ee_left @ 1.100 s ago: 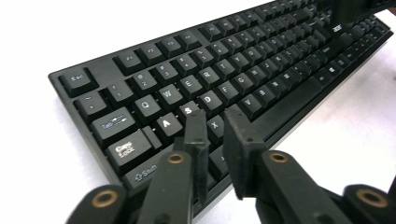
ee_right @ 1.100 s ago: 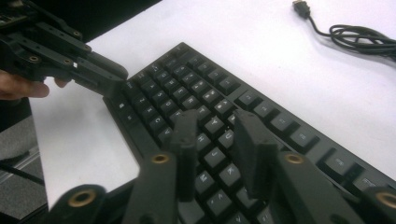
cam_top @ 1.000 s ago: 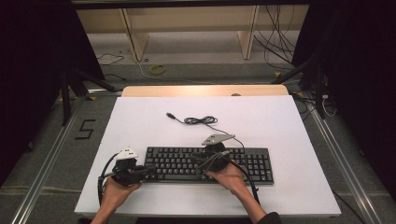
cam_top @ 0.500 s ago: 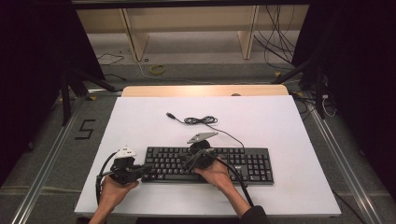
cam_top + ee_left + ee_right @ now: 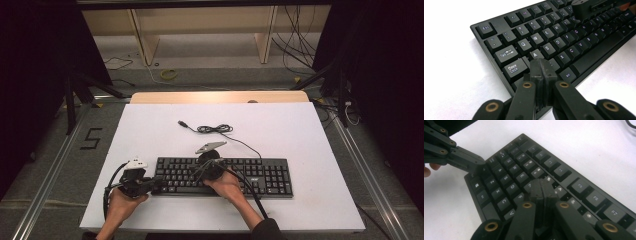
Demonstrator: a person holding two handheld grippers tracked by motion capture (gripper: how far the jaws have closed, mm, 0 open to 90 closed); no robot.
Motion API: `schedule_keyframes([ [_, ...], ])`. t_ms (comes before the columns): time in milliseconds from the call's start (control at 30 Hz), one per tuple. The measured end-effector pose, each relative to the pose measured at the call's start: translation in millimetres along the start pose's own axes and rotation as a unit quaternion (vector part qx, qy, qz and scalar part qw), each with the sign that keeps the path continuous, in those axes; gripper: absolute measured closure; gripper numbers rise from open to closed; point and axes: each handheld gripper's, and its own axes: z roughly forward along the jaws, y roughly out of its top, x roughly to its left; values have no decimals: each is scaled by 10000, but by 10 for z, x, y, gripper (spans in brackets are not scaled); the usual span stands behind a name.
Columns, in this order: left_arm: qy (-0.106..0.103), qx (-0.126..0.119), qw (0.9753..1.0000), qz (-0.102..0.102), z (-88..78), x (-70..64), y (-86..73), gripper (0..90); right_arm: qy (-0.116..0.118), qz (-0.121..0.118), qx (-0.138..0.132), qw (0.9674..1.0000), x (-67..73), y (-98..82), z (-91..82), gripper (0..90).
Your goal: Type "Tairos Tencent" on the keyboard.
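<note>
A: Where is the keyboard [image 5: 220, 176]?

B: It lies flat on the white table [image 5: 300, 130], near the front edge. Its cable [image 5: 215, 129] curls behind it.

A: What is the left gripper [image 5: 541, 65] doing?

B: Its jaws are pressed together with nothing between them. The tip sits over the left end of the keyboard, by the A key.

A: And the right gripper [image 5: 541, 187]?

B: Pressed together too, and empty. Its tip is over the keys a bit further right, near the F key.

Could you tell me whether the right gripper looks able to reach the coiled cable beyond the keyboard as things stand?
Probably yes: the right gripper, jaws shut, sits over the keyboard, and bare white table lies between it and the coiled cable, with nothing in between.
</note>
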Motion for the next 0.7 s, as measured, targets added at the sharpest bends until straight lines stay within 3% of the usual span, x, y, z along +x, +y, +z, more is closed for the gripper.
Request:
schedule_keyframes([
  [700, 13, 98, 9999, -16, 26, 25, -5, 889, -113, 2, 179, 9998, -6, 29, 127, 900],
])
